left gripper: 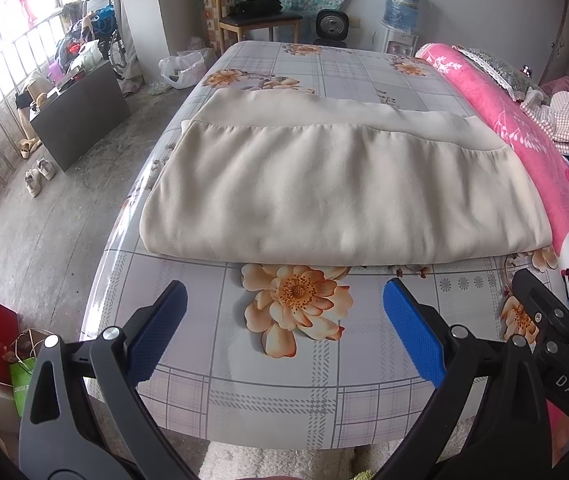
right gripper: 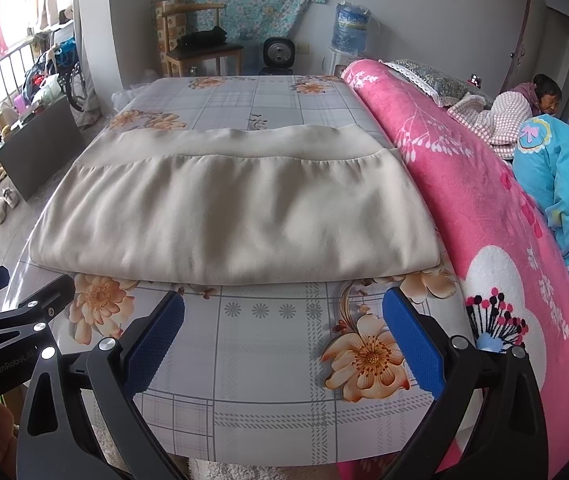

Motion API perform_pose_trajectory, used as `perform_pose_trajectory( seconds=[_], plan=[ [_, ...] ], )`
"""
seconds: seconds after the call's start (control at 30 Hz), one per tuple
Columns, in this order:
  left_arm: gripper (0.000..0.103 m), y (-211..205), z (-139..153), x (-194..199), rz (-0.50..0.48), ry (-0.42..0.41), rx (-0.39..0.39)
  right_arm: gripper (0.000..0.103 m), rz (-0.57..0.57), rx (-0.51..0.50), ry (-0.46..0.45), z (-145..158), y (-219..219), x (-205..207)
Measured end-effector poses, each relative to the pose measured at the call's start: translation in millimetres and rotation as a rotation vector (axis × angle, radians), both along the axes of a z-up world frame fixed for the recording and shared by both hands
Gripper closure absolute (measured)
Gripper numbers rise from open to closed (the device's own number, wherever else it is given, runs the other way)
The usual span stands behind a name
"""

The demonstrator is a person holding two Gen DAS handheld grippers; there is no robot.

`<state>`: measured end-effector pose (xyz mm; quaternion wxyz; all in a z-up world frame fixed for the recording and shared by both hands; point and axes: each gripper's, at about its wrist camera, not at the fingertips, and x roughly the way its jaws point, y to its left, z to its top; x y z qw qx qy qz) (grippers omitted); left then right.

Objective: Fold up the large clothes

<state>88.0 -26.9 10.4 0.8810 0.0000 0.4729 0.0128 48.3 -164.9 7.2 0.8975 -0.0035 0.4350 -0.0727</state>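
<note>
Left wrist view: left gripper fingers spread, empty, held off the cloth
Right gripper: spread too
Cloth: folded flat on the surface, near edge reachable

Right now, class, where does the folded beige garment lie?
In both views the folded beige garment lies mid-table on the flowered tablecloth, its right edge beside the pink blanket, ahead of the open tongs.

Bright, soft daylight from the blown-out window far left; faint glare on the surface edge. Heavy fisheye bending, dark vignetted corners; far room perhaps slightly soft.
</note>
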Motion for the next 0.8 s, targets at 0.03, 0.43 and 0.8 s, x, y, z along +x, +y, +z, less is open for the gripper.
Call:
perform_pose_trajectory(
  seconds=[0.03, 0.43, 0.8],
  plan=[
    [0.008, -0.3, 0.3, -0.1, 0.0, 0.0, -0.001, 0.006, 0.0, -0.001, 0.0, 0.0, 0.0, 0.0],
    [0.008, 0.9, 1.0, 0.0, 0.003, -0.004, -0.003, 0.006, 0.0, -0.002, -0.001, 0.6, 0.4, -0.2],
    [0.008, 2.1, 1.3, 2.4, 0.018, -0.002, -0.006, 0.006, -0.004, -0.001, 0.0, 1.6, 0.4, 0.0]
  ],
)
